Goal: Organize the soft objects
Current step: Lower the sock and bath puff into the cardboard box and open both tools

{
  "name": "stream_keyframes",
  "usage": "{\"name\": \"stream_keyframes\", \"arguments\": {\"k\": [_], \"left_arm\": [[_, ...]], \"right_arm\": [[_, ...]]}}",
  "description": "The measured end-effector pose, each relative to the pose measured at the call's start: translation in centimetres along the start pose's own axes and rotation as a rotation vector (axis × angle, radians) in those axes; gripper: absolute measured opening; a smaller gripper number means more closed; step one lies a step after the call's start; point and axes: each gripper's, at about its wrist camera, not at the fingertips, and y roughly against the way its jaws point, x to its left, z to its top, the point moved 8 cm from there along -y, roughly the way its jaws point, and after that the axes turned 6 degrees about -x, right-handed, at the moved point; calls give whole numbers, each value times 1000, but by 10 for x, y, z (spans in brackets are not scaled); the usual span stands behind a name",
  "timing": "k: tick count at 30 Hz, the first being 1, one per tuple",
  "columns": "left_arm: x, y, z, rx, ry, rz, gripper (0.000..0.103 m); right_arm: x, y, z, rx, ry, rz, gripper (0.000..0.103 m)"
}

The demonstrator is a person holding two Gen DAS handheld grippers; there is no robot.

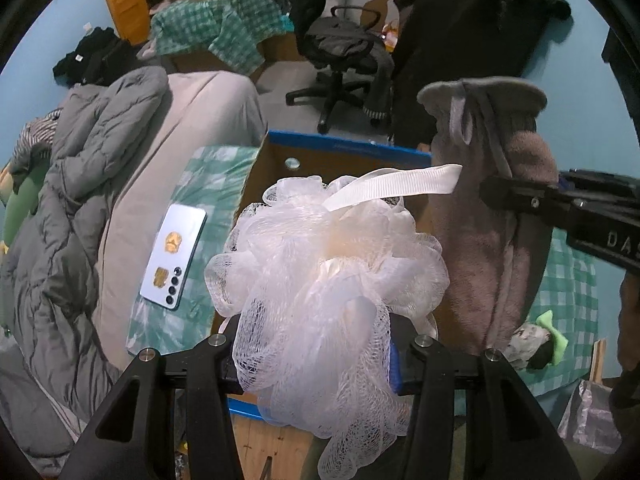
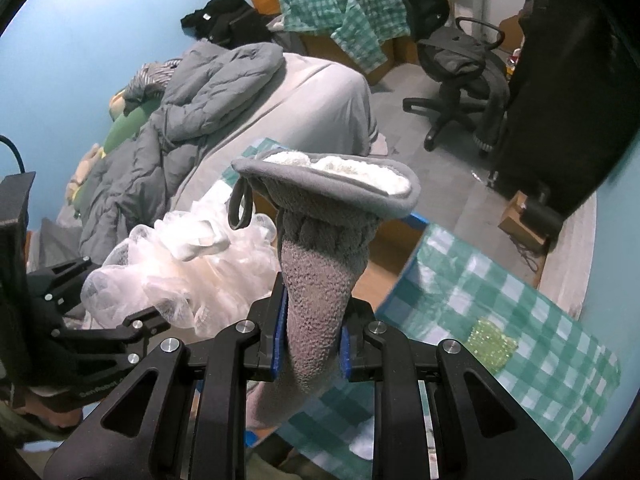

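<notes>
My left gripper [image 1: 316,360] is shut on a white mesh bath pouf [image 1: 320,260] with a white ribbon loop, held over an open cardboard box [image 1: 348,148] with blue edges. To its right hangs a grey fleece mitt [image 1: 484,216], pinched by my right gripper [image 1: 516,200], which comes in from the right. In the right wrist view my right gripper [image 2: 312,344] is shut on the grey mitt [image 2: 320,248], whose white-lined cuff points away. The pouf [image 2: 180,268] and my left gripper [image 2: 136,328] show at the lower left.
A white phone [image 1: 174,256] lies on a green checked cloth [image 1: 208,208] left of the box. A bed with a grey duvet [image 1: 80,200] fills the left. A black office chair [image 1: 340,64] stands behind. A green sponge [image 2: 492,344] lies on the checked cloth [image 2: 520,320].
</notes>
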Motion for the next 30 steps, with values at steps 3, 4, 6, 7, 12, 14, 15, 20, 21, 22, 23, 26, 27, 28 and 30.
{"name": "stream_keyframes", "arguments": {"k": [3, 4, 6, 7, 12, 14, 15, 20, 21, 22, 23, 26, 27, 28, 30], "left_arm": [[6, -7, -2, 16, -4, 2, 50], [7, -9, -3, 21, -4, 2, 50], [10, -14, -4, 35, -5, 4, 50], [12, -16, -5, 47, -6, 8, 51], [20, -24, -9, 88, -2, 21, 59], [21, -25, -11, 100, -5, 19, 62], [21, -25, -12, 104, -10, 15, 68], [23, -19, -9, 74, -35, 23, 81], [23, -18, -8, 70, -39, 22, 81], [24, -17, -7, 67, -42, 21, 81], [25, -17, -7, 66, -41, 20, 81], [27, -16, -5, 60, -39, 18, 81], [28, -16, -5, 59, -39, 16, 81], [28, -15, -5, 58, -39, 15, 81], [28, -15, -6, 59, -41, 13, 81]], "right_arm": [[4, -10, 3, 12, -5, 9, 20], [6, -14, 4, 18, -5, 9, 20], [9, -22, 6, 28, -4, 8, 20], [9, -25, 7, 33, -5, 9, 20], [15, -38, 9, 54, -9, 0, 23], [18, -41, 10, 58, -11, 6, 29], [18, -42, 11, 58, -15, 1, 30], [23, -46, 13, 62, -32, 9, 50], [23, -46, 14, 60, -33, 6, 54], [24, -46, 15, 58, -35, 0, 57], [24, -45, 15, 54, -37, -7, 58], [24, -43, 16, 51, -44, -18, 61], [24, -43, 16, 52, -47, -20, 63], [24, -42, 16, 50, -51, -23, 64], [22, -39, 15, 45, -53, -32, 65]]}}
